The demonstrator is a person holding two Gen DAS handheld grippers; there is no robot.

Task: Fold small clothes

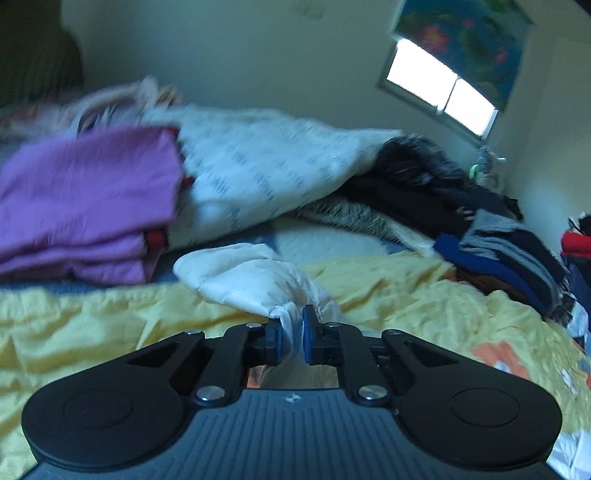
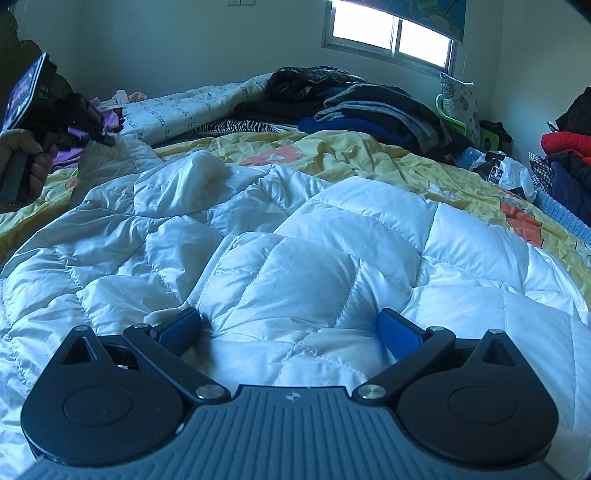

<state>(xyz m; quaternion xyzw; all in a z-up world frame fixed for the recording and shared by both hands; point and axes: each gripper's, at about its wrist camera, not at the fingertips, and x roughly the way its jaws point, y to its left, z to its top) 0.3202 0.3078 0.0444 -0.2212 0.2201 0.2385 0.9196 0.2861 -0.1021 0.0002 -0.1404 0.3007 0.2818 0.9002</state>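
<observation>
Yellow patterned bedsheet point(image 1: 424, 295) covers the bed under a window point(image 2: 391, 33) with a floral blind point(image 1: 469, 40); folded purple fabric point(image 1: 85, 199) and dark clothes point(image 2: 369, 107) line the wall. White quilted jacket point(image 2: 295, 240) lies on the sheet; left gripper point(image 1: 291, 332) pinches its edge, right gripper point(image 2: 291, 332) is spread over it. Script on a quilt point(image 1: 266, 162) is unreadable.

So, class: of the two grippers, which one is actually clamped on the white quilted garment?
The left gripper: its pads pinch a bunched corner of the white quilted garment. The right gripper rests wide open over it.
</observation>
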